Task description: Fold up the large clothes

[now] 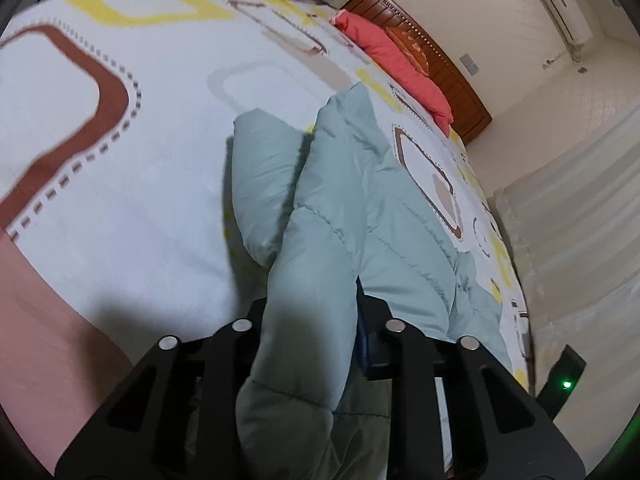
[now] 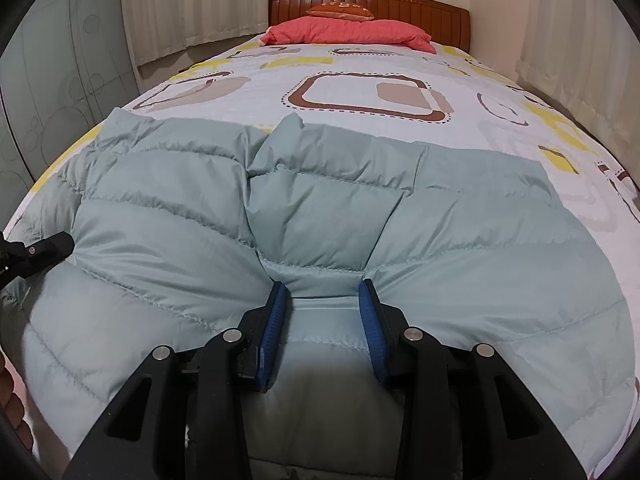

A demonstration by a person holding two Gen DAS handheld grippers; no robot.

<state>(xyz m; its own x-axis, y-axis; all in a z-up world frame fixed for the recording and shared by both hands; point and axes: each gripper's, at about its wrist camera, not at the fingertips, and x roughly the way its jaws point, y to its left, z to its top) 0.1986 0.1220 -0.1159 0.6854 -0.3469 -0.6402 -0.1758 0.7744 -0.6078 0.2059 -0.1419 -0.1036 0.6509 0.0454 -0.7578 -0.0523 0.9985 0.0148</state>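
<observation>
A pale green quilted puffer jacket (image 2: pixel 320 208) lies spread across the near end of the bed. In the right wrist view my right gripper (image 2: pixel 325 292) has its blue pads (image 2: pixel 276 320) around a bunched fold of the jacket's near edge and is shut on it. In the left wrist view my left gripper (image 1: pixel 312 320) is shut on a thick puffy edge of the jacket (image 1: pixel 344 208), which fills the gap between the fingers and hides the pads. The left gripper also shows at the left edge of the right wrist view (image 2: pixel 36 252), at the jacket's left side.
The bed sheet (image 2: pixel 360 80) is white with brown and yellow squares. A red pillow (image 2: pixel 352 32) lies at the wooden headboard (image 2: pixel 420 8). Curtains (image 2: pixel 192 4) hang on both sides, and a frosted wardrobe door (image 2: pixel 60 80) stands to the left.
</observation>
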